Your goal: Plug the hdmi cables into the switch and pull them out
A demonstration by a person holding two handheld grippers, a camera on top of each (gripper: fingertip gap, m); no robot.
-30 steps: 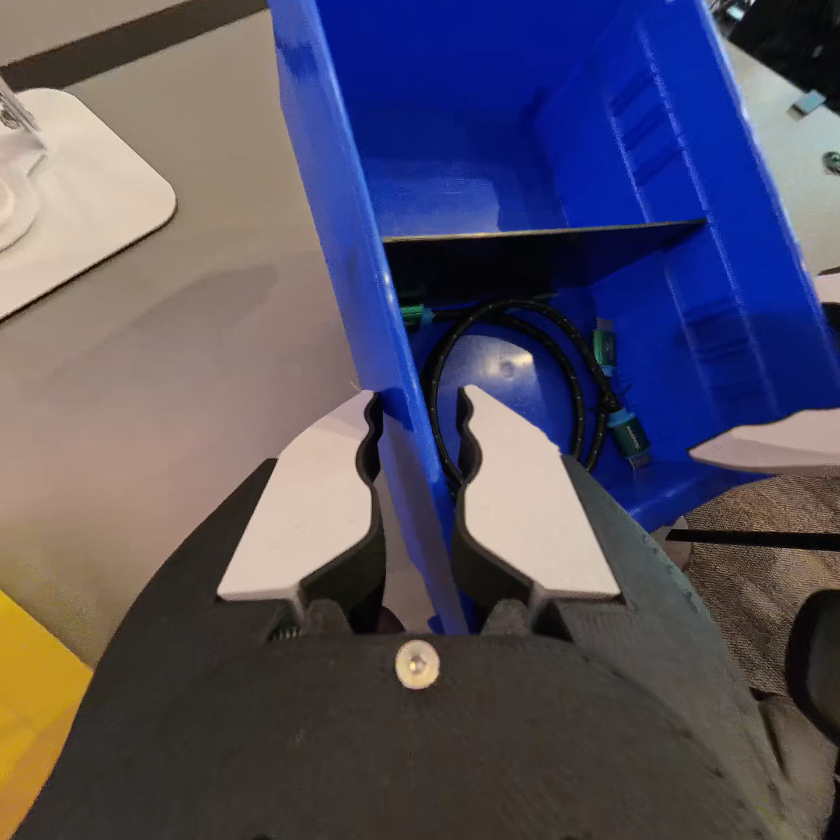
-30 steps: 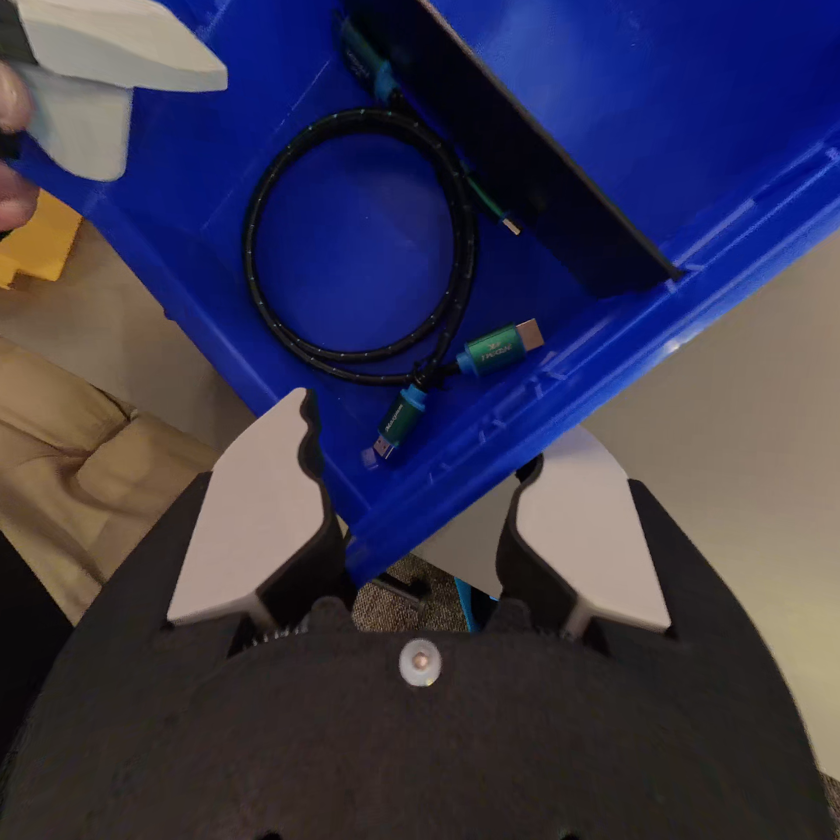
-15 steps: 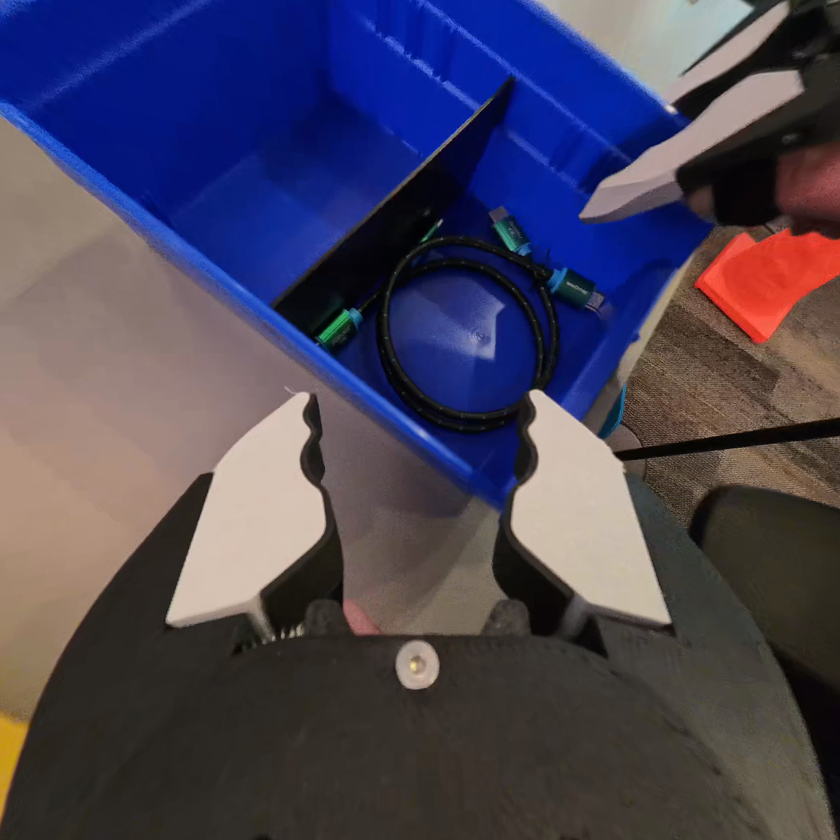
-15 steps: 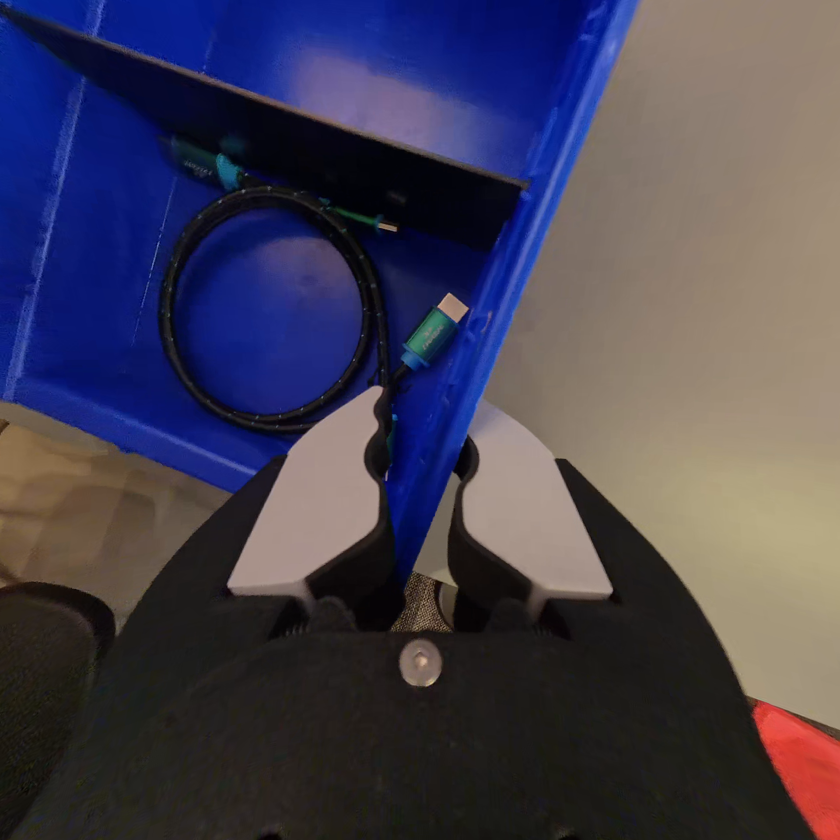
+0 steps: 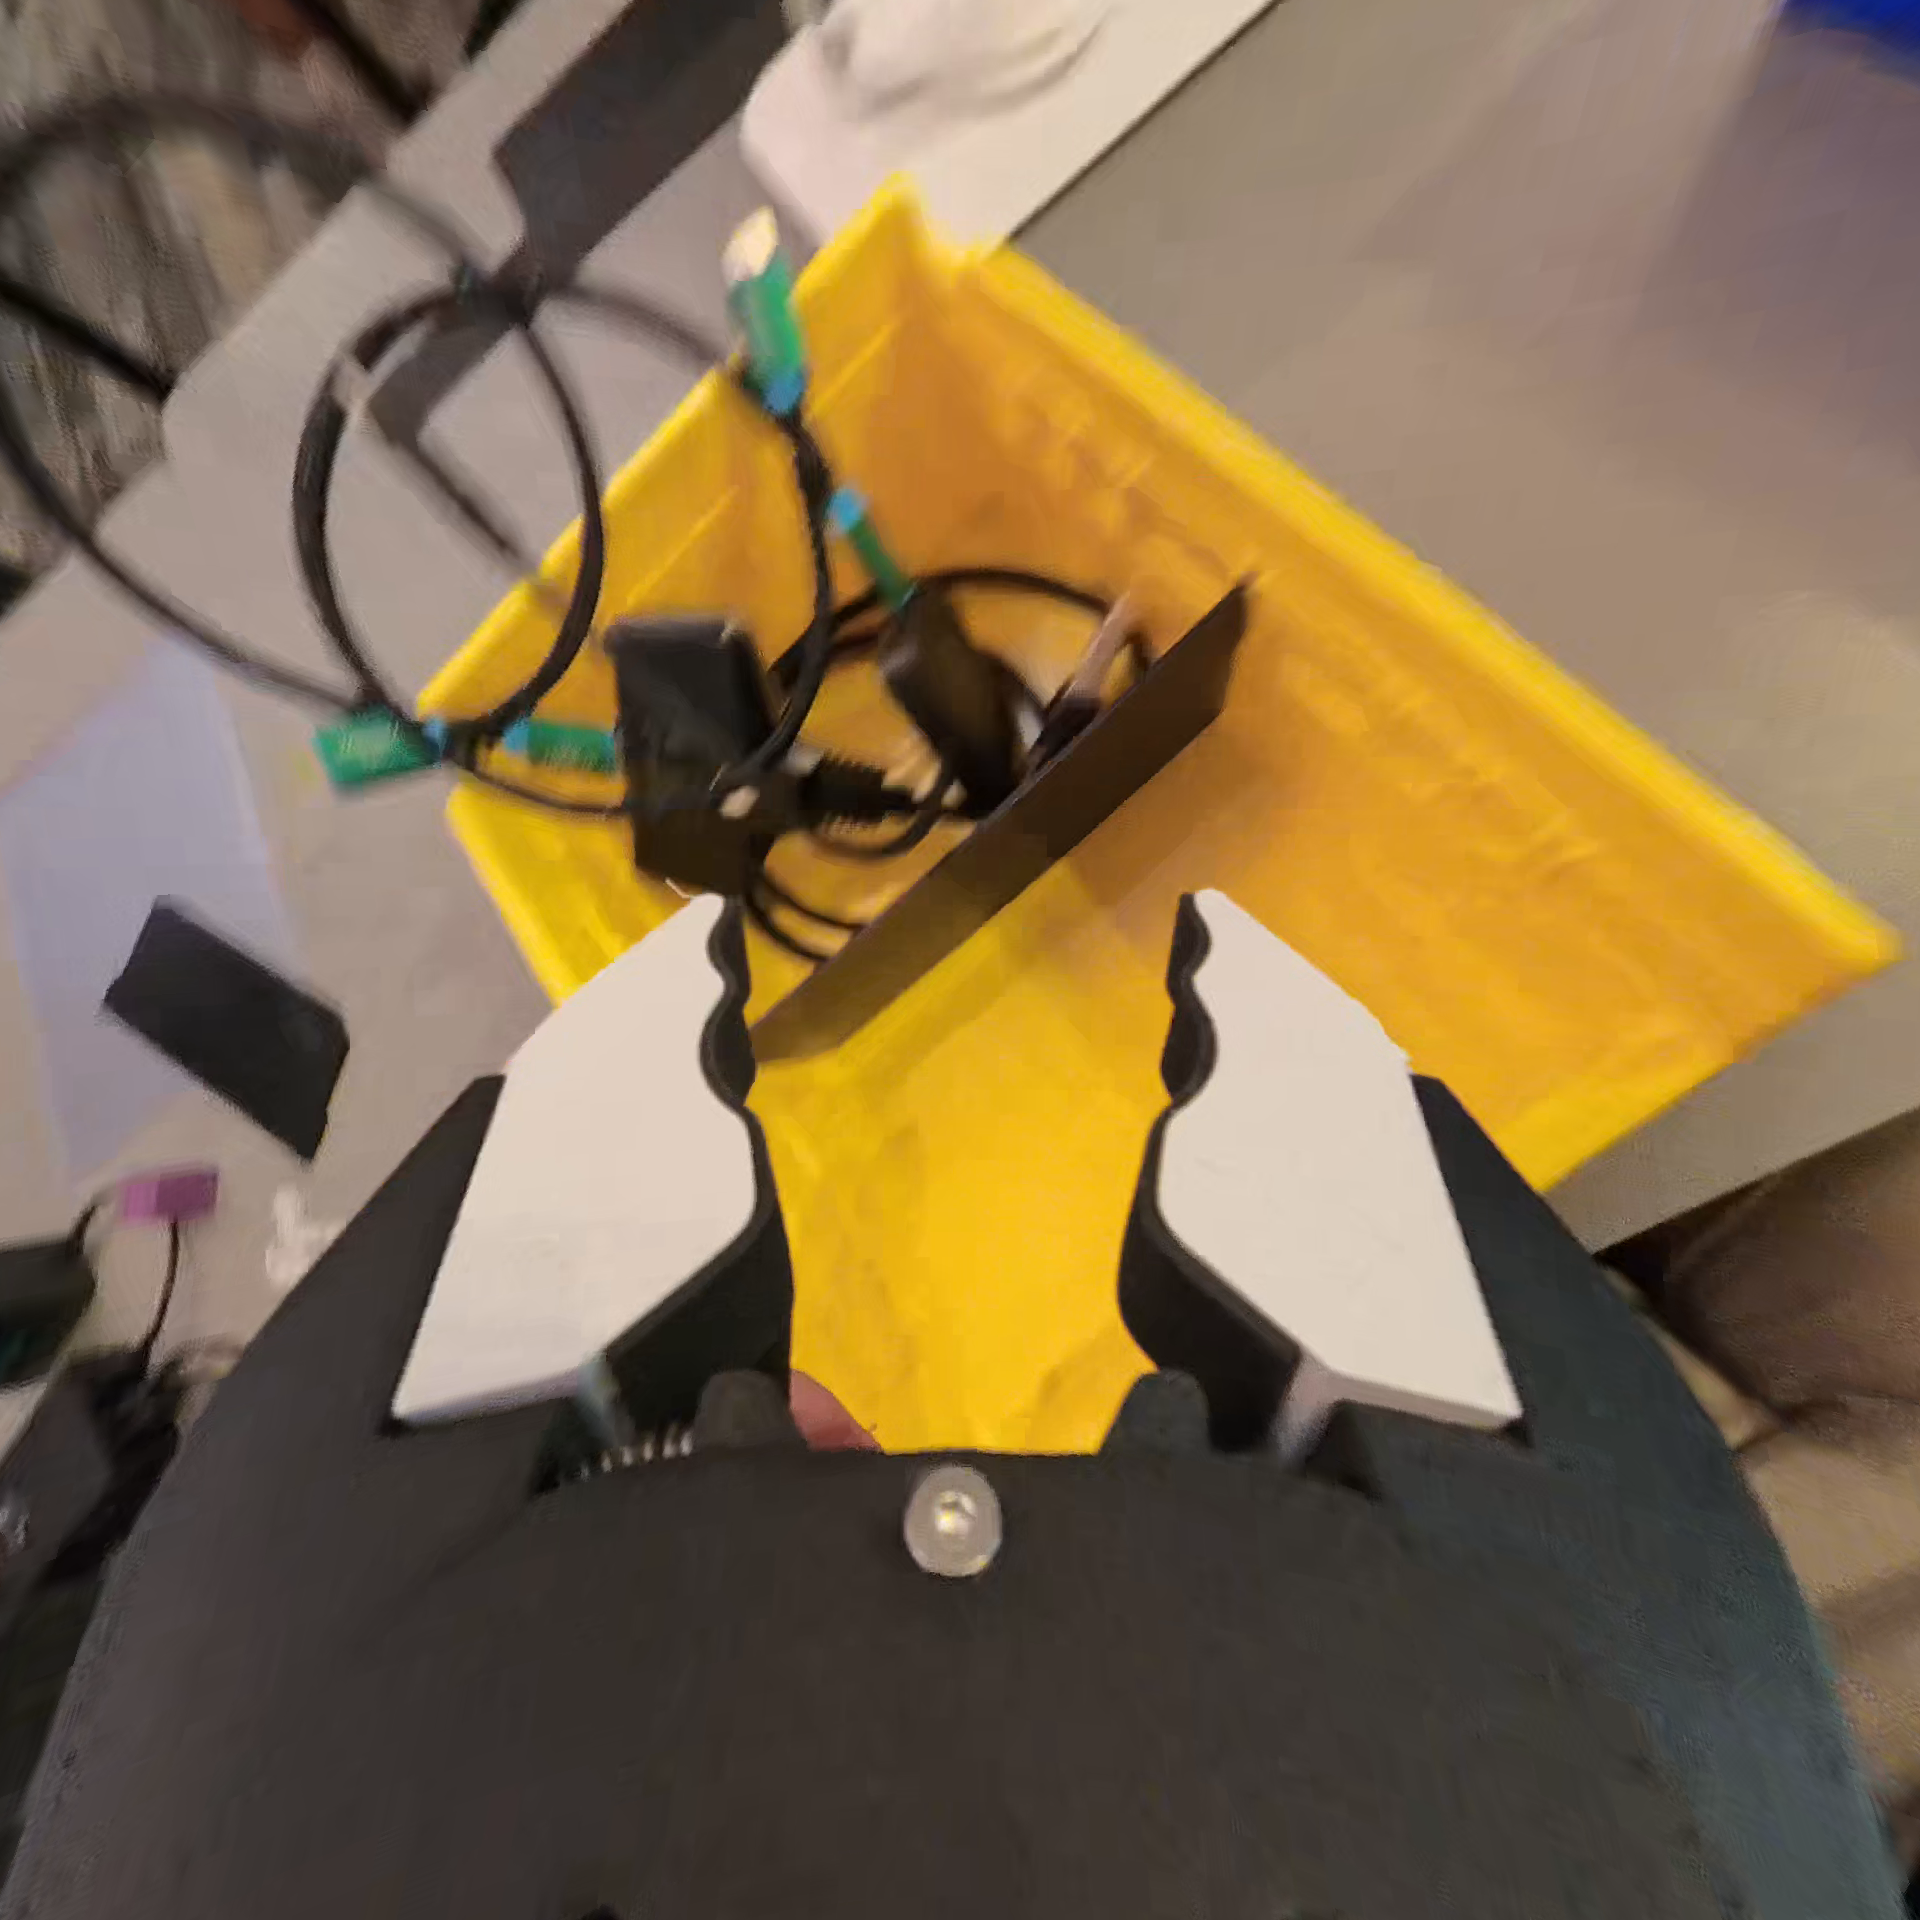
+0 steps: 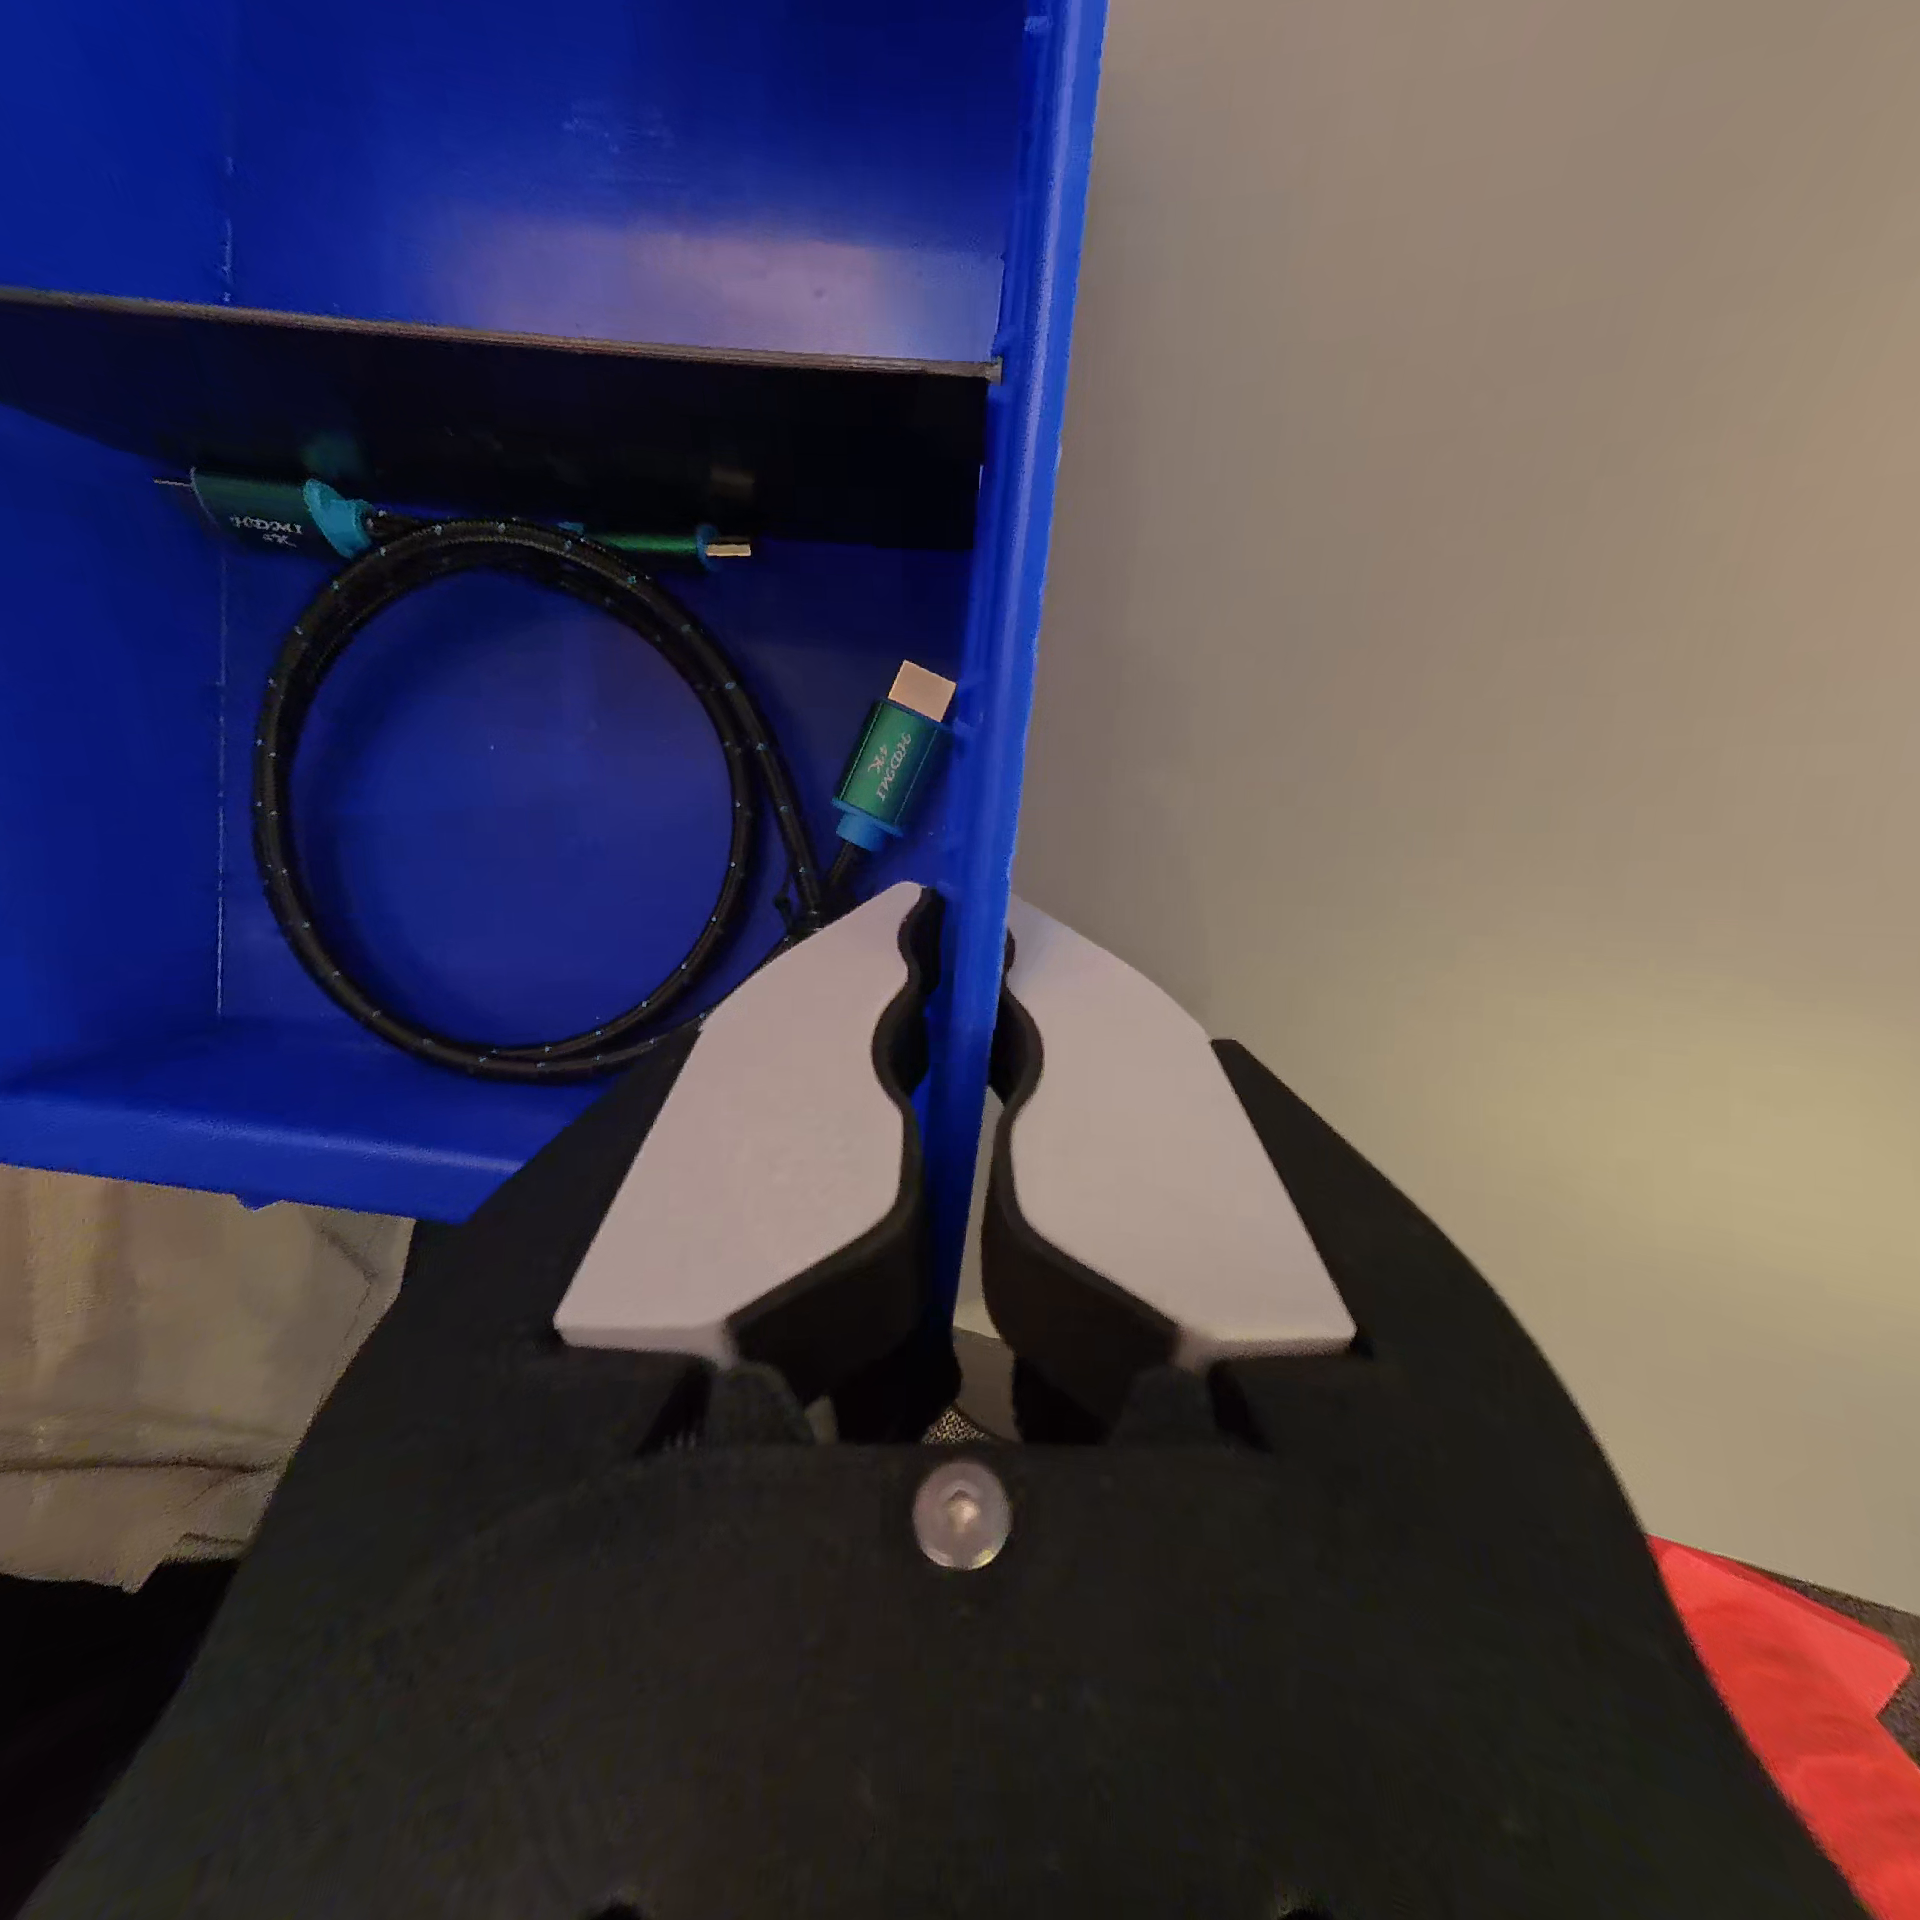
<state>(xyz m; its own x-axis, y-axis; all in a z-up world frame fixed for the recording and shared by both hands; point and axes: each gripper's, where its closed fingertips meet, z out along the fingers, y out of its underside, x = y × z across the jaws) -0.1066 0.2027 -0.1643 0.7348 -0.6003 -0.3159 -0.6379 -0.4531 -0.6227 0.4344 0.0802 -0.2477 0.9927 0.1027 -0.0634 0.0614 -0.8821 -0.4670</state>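
A grey-beige tabletop [image 6: 1455, 623] carries two plastic bins, with carpet and a scrap of red plastic [image 6: 1808, 1683] showing past its edge. Nearest in the right wrist view, the right gripper [image 6: 961, 925] is pinched on the side wall of the blue bin [image 6: 997, 623], one finger inside and one outside, so that bin is being held, not a cable. Just beyond the fingers, in the near compartment, a black braided HDMI cable [image 6: 499, 810] lies coiled on the floor of the bin, one green plug [image 6: 891, 758] resting near the gripped wall and another green plug [image 6: 270, 520] lying along the black divider [image 6: 499, 416] farther back; the compartment behind the divider looks bare. In the blurred left wrist view, the left gripper [image 5: 956, 914] hangs with its fingers spread wide and nothing between them, above the near end of the yellow bin [image 5: 1351, 831]. Past its own black divider [image 5: 1018, 821] sits a tangle: a small black box that I take for the switch [image 5: 686, 748], more green-plugged cables [image 5: 790, 343] spilling over the rim, and some dark adapters I cannot identify. Judging from this, the cable in the blue bin looks finished with, while the switch's ports are too blurred to read.
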